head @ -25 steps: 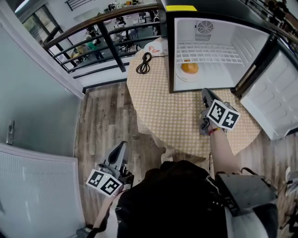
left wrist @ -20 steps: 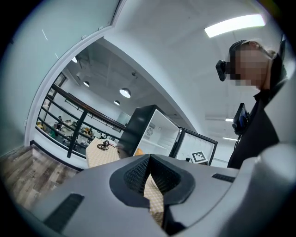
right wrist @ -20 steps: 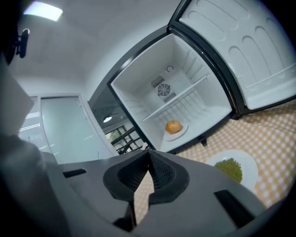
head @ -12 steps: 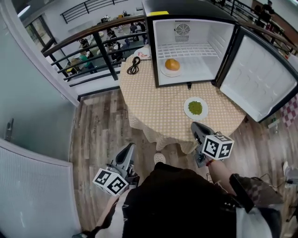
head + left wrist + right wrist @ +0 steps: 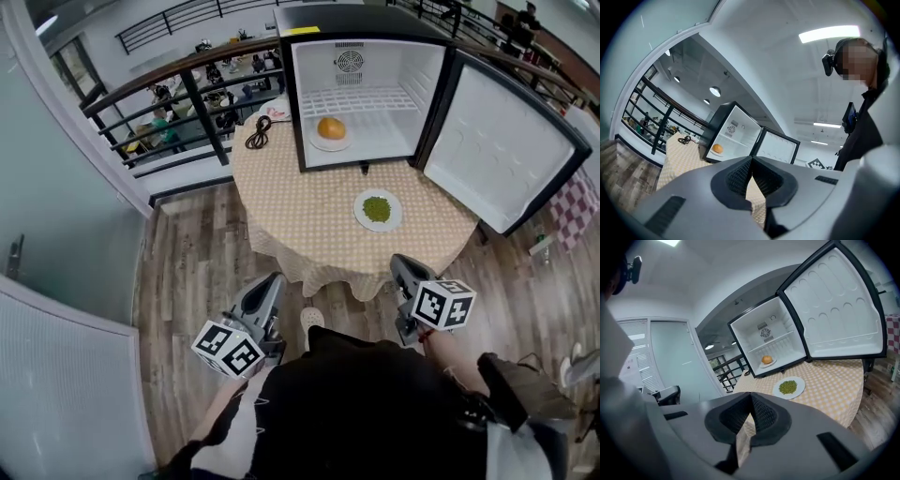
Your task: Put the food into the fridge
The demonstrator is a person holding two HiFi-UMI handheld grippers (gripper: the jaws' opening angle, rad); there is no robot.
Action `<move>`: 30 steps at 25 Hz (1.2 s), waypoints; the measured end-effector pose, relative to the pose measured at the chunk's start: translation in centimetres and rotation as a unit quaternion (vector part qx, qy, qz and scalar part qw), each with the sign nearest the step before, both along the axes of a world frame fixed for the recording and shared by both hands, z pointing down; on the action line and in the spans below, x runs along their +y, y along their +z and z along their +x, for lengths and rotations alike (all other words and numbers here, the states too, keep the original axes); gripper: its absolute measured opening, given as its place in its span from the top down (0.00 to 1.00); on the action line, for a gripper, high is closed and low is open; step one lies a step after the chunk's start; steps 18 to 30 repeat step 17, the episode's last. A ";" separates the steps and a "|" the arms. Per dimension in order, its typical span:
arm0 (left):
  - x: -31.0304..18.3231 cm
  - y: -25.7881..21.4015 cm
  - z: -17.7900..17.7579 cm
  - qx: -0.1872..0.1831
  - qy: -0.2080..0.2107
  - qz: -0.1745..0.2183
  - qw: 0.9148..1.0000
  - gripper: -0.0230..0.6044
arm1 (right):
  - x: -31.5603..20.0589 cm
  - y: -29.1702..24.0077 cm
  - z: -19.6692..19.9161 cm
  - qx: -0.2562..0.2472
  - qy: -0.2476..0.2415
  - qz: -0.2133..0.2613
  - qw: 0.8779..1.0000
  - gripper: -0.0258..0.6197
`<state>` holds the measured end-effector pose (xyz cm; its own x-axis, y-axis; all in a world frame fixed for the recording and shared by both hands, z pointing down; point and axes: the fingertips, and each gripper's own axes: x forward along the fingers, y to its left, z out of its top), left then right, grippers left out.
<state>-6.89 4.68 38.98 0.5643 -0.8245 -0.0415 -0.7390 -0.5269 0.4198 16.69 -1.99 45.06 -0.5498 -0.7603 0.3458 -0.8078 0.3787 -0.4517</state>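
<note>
A round table (image 5: 300,220) covered with a beige checked cloth is carrying a black mini fridge with a white inside (image 5: 375,70) at its far edge. The white-lined fridge door (image 5: 497,150) is standing wide open, swung out to the right past the table's right edge. On the fridge floor, toward its left wall, a small white plate (image 5: 318,143) is holding a round orange piece of food (image 5: 330,127). A second white plate (image 5: 361,218) is sitting on the cloth in front of the fridge opening, toward the table's right edge, with a heap of green food (image 5: 377,208) in its middle. A coiled black cable (image 5: 257,134) is lying at the far left edge of the table, just beside the fridge's left wall.

The left gripper (image 5: 270,284) is hovering over the wooden floor short of the table's near edge, and its jaws are pressing together with nothing between them. The right gripper (image 5: 401,263) is hanging just off the near right edge, well apart from the green food, and its jaws are likewise pressing together on nothing, as the right gripper view is showing.
</note>
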 end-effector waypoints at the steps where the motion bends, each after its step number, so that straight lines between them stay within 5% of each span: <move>1: -0.2 0.0 0.1 0.000 -0.002 0.002 1.000 0.94 | -0.1 -0.2 0.2 0.001 0.000 0.004 1.000 0.94; 30: -1.7 -0.1 1.2 0.008 -0.004 -0.001 1.000 0.94 | -0.2 0.3 0.7 0.015 -0.022 -0.008 1.000 0.94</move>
